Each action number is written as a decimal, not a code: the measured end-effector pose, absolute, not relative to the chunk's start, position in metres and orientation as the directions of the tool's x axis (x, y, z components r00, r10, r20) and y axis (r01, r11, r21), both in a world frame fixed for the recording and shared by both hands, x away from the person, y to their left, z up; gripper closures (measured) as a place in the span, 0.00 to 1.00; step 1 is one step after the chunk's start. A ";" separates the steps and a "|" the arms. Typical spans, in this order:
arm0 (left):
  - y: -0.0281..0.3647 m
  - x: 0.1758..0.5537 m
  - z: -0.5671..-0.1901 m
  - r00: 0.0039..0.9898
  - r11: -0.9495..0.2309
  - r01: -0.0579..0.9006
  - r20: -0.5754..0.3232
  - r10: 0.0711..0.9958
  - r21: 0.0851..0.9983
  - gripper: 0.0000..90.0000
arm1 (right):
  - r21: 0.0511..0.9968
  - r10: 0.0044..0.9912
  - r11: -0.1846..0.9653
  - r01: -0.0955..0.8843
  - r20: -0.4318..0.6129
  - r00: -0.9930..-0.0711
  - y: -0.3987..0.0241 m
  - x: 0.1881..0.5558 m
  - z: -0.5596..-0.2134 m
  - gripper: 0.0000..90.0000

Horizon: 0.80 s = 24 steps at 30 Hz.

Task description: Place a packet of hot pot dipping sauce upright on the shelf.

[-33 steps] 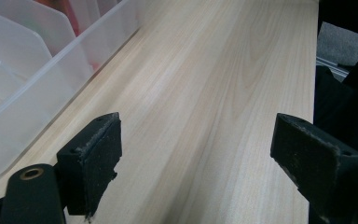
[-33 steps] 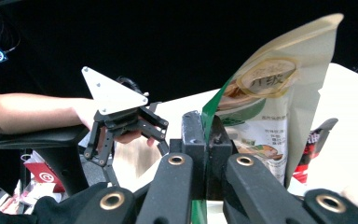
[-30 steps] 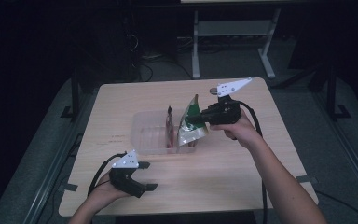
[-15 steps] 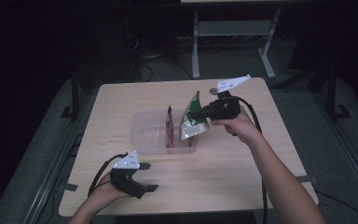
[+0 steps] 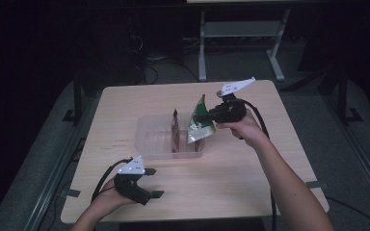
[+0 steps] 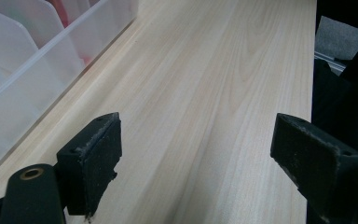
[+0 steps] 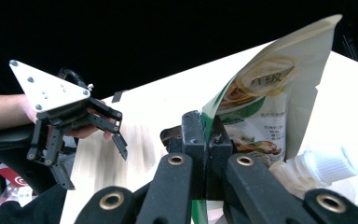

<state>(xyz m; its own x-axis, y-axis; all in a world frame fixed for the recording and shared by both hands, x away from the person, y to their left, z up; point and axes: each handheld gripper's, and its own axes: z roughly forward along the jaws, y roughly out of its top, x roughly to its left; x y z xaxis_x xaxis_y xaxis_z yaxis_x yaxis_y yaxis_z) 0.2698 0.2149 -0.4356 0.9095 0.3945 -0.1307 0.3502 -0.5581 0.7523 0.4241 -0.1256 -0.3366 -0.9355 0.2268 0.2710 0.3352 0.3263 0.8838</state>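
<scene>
A green and white spouted pouch (image 5: 200,122) hangs upright over the right end of a clear plastic divider bin (image 5: 147,139). My right gripper (image 5: 203,117) is shut on the pouch's edge. In the right gripper view the jaws (image 7: 206,135) pinch the pouch (image 7: 265,112), and its white screw cap (image 7: 326,168) shows low at the right. A red pouch (image 5: 175,132) stands in a slot of the bin. My left gripper (image 5: 155,182) rests open near the table's front left corner. Bare wood lies between its jaws (image 6: 200,154), and the bin (image 6: 28,70) is to their left.
The light wooden table (image 5: 250,178) has bare room in front of and to the right of the bin. Its right edge runs close beside the left gripper's jaw in the left gripper view. A white metal stand (image 5: 241,33) is on the dark floor behind the table.
My right gripper has shifted slightly left and up with the pouch over the bin's right end. The left gripper has stayed put.
</scene>
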 end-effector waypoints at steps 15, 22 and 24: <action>0.214 0.270 -0.437 0.913 -0.569 0.347 -0.129 0.387 0.746 0.18 | 0.875 0.260 0.343 0.342 0.261 -0.930 -0.119 0.430 -0.345 1.00; 0.213 0.269 -0.438 0.911 -0.564 0.353 -0.137 0.389 0.746 0.18 | 0.861 0.282 0.367 0.351 0.257 -0.924 -0.114 0.432 -0.350 0.99; 0.213 0.269 -0.438 0.911 -0.566 0.353 -0.137 0.389 0.745 0.18 | 0.860 0.284 0.368 0.353 0.257 -0.924 -0.113 0.432 -0.351 0.99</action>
